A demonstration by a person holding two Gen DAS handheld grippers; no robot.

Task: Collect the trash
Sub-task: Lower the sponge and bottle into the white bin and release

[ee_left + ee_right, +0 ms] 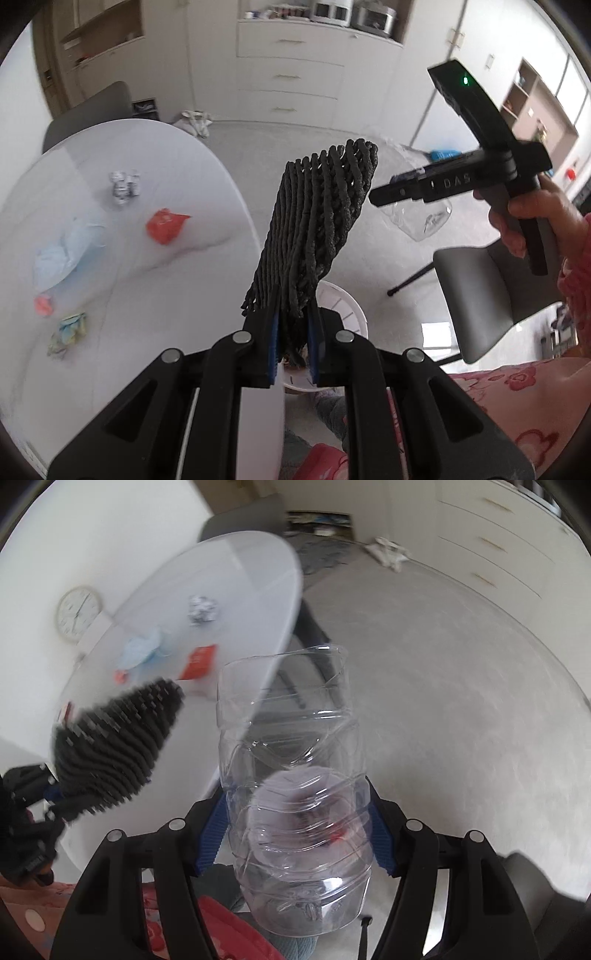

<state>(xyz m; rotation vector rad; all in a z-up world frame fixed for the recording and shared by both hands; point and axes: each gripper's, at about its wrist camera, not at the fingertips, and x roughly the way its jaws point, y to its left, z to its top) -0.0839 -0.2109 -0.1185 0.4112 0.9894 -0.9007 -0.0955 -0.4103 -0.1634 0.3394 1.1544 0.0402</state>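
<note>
My left gripper is shut on the lower end of a black foam mesh sleeve, which stands up tilted between the blue pads. My right gripper is shut on a crushed clear plastic bottle, its pads pressing the sides. In the left wrist view the right gripper hangs at the right with the bottle below it. A white slatted bin sits just beyond my left fingers, below the sleeve. On the white round table lie a red wrapper, a blue face mask and crumpled printed paper.
Near the table's front edge lie a small pink scrap and a colourful crumpled wrapper. A grey chair stands at the right, another behind the table. A person's hand grips the right handle. White drawers line the far wall.
</note>
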